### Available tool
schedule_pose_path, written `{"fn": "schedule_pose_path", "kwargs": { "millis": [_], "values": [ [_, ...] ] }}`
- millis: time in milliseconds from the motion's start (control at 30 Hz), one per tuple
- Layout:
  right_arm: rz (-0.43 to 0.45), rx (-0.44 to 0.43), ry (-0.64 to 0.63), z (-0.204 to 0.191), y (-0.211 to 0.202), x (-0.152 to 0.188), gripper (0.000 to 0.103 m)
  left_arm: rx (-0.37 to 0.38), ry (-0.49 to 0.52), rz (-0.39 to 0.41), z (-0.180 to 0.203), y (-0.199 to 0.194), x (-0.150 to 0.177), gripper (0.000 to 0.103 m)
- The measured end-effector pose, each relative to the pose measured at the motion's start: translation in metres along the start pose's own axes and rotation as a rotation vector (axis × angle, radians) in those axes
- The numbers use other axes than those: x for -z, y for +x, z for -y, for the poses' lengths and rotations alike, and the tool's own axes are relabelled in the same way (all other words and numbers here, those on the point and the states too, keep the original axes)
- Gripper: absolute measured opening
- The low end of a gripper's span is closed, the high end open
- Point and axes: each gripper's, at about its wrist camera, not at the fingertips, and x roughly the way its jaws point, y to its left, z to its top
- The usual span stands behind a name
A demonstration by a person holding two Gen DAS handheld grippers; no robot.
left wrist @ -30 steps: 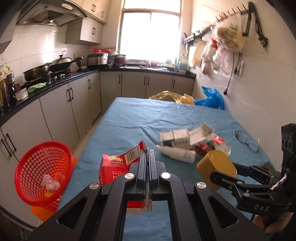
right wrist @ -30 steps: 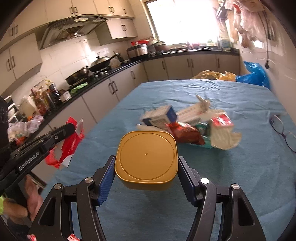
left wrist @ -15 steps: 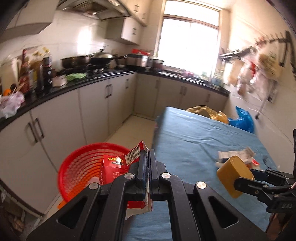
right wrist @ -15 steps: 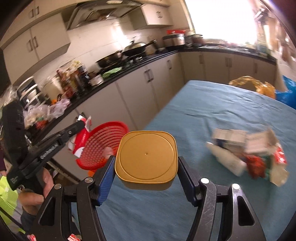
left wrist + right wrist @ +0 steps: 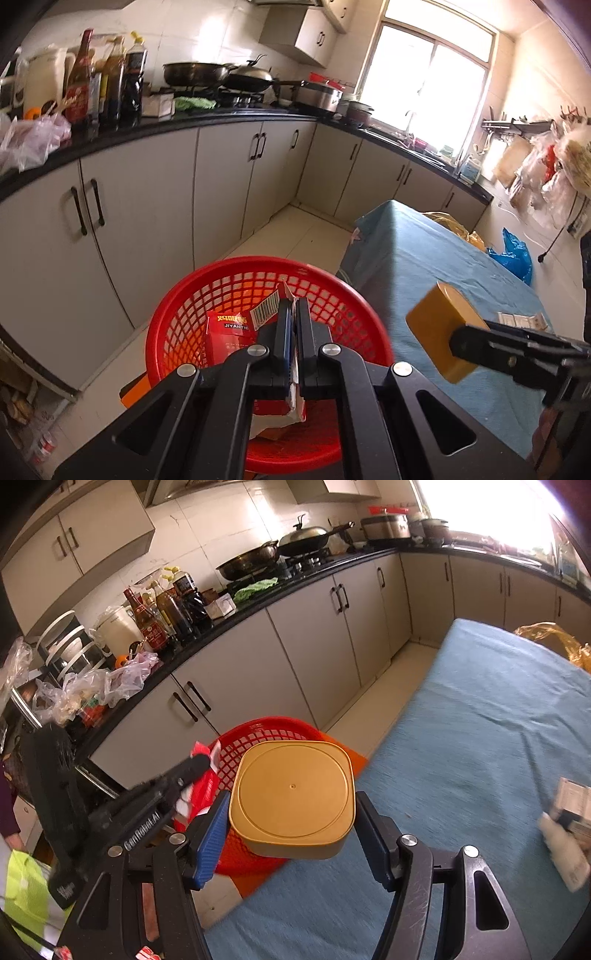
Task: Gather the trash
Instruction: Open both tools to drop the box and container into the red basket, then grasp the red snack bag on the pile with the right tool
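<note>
My left gripper (image 5: 291, 325) is shut on a torn red paper packet (image 5: 229, 341) with a barcode flap, held right over the red mesh basket (image 5: 177, 325) on the floor beside the table. My right gripper (image 5: 291, 810) is shut on a yellow square plastic container (image 5: 291, 794), its blue pads pressing both sides, above the table's near-left edge with the red mesh basket (image 5: 266, 731) just beyond it. In the left wrist view the yellow container (image 5: 439, 334) hangs to the right over the blue cloth. Leftover trash (image 5: 565, 834) lies at the right edge of the table.
A blue-clothed table (image 5: 480, 738) fills the right side. Grey kitchen cabinets (image 5: 147, 206) under a black counter with bottles, pans and bags run along the left. An orange mat (image 5: 354, 760) lies under the basket. Yellow and blue bags (image 5: 513, 254) sit past the table's far end.
Both grippers swung left from the trash pile on the table toward the red basket, each keeping its grip. The packet now hangs over the basket; the container has reached the table's edge.
</note>
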Motion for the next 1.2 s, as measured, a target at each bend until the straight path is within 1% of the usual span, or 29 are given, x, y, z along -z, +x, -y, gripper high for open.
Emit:
{"fn": "schedule_pose_path", "kwargs": {
  "millis": [100,167,200,233,267,333,433,500,600,633,733,800,867,933,1067,1200],
  "values": [
    [-0.009,-0.019,0.013,-0.005,0.014,-0.009,0.07,0.0,-0.01,-0.001,-0.007,0.005,0.002,0.003],
    [-0.015,-0.037,0.029,-0.007,0.024,-0.016,0.07,0.003,-0.018,0.002,-0.009,0.005,0.004,0.011],
    [-0.02,-0.052,0.037,-0.007,0.027,-0.02,0.07,0.003,-0.024,0.003,-0.011,0.005,0.004,0.029],
    [-0.022,-0.068,0.044,-0.007,0.029,-0.022,0.071,0.0,-0.033,0.008,-0.013,0.004,0.005,0.051],
    [-0.02,-0.078,0.048,-0.006,0.028,-0.024,0.07,-0.002,-0.038,0.022,-0.014,0.002,0.005,0.055],
    [0.0,-0.073,0.041,-0.006,0.02,-0.023,0.07,-0.015,-0.032,0.042,-0.013,-0.005,0.007,0.055],
    [0.051,-0.038,0.025,-0.001,0.001,-0.019,0.071,-0.014,-0.024,0.068,-0.006,-0.018,0.01,0.056],
    [0.073,-0.024,0.015,0.004,-0.014,-0.012,0.074,-0.008,-0.007,0.089,0.005,-0.029,0.015,0.056],
    [0.094,0.056,-0.034,0.011,-0.036,0.005,0.076,0.005,0.012,0.103,0.025,-0.037,0.023,0.065],
    [0.092,0.08,-0.047,0.013,-0.04,0.01,0.076,0.022,0.022,0.1,0.035,-0.04,0.027,0.068],
    [0.099,0.13,-0.084,0.023,-0.059,0.032,0.076,0.072,0.069,0.08,0.069,-0.042,0.04,0.069],
    [0.115,0.138,-0.09,0.032,-0.072,0.044,0.076,0.094,0.105,0.066,0.091,-0.042,0.048,0.069],
    [0.136,0.134,-0.067,0.048,-0.091,0.057,0.076,0.1,0.132,0.054,0.112,-0.039,0.057,0.071],
    [0.155,0.134,-0.048,0.062,-0.108,0.067,0.076,0.126,0.16,0.025,0.134,-0.035,0.067,0.075],
    [0.201,0.178,0.001,0.095,-0.143,0.088,0.076,0.113,0.233,-0.007,0.172,-0.03,0.085,0.075],
    [0.274,0.261,0.076,0.138,-0.181,0.108,0.076,0.11,0.264,-0.034,0.195,-0.024,0.094,0.077]
  ]
}}
